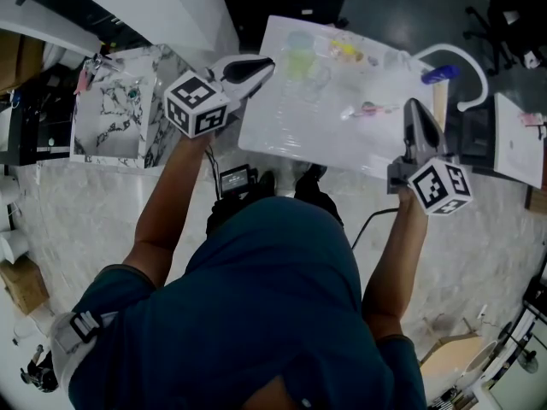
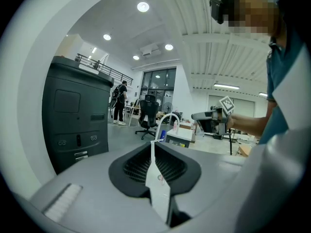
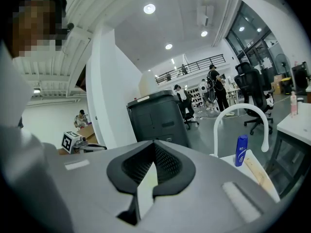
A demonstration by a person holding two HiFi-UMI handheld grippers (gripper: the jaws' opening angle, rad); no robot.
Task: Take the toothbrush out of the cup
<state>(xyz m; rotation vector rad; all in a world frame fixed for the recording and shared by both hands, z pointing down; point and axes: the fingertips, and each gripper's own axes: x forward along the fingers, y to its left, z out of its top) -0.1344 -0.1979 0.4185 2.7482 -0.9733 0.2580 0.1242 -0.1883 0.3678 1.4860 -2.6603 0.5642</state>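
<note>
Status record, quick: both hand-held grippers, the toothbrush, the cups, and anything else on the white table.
left hand-held gripper: jaws together, nothing held, over the white table's left edge
right hand-held gripper: jaws together, nothing held, over the table's right side
toothbrush: pink, appears to lie flat on the table, outside the cups
green cup: far side, contents unclear
clear cup: beside the green cup
blue bottle: far right

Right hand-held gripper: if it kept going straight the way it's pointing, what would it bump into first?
Probably the dark grey cabinet across the floor. The right hand-held gripper, jaws shut, aims roughly at it, and nothing nearer shows in line. The blue bottle stands off to the right. Depth is hard to judge.
</note>
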